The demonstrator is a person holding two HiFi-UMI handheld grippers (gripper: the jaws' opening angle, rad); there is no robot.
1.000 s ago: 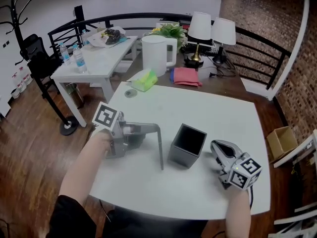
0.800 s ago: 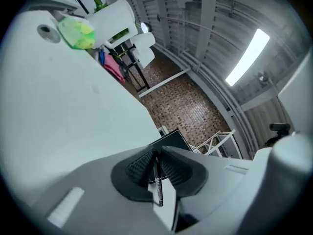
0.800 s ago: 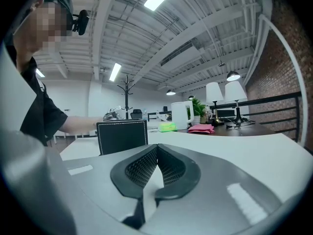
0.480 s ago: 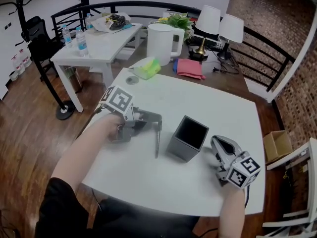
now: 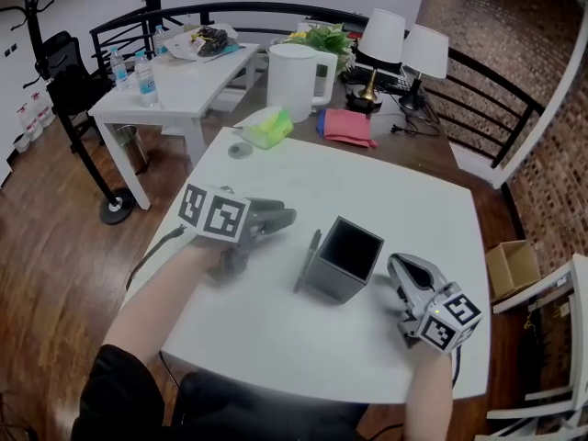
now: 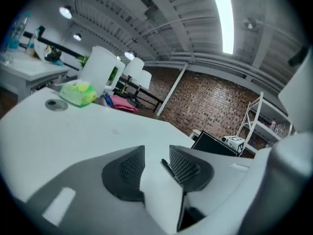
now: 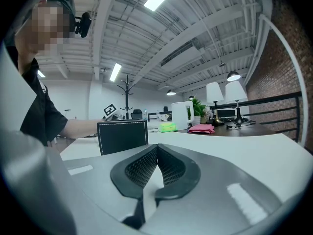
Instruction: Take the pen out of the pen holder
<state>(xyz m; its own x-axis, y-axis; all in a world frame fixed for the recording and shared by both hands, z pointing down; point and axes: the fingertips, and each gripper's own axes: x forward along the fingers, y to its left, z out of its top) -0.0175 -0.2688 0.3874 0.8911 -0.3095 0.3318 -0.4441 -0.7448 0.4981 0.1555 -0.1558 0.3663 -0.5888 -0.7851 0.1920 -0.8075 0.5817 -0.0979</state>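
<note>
I see a white table [image 5: 404, 200], a black pen holder [image 5: 333, 281] with pale stitching, and a dark grey pen [image 5: 307, 261]. The cloth [image 5: 347, 127] is pink, the packet [image 5: 268, 127] lime green, the floor [image 5: 55, 246] brown wood-grain, the wall [image 5: 551, 26] red-brown brick.

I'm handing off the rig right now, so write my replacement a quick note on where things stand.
Left gripper: jaws opening, with the end of the pen between them and the pads not gripping it.
Right gripper: jaws shut, empty, to the right of the pen holder.
Pen: out of the holder, lying on the table beside it.
Done: pen removed.
Left: probably just draw the left gripper clear.
</note>
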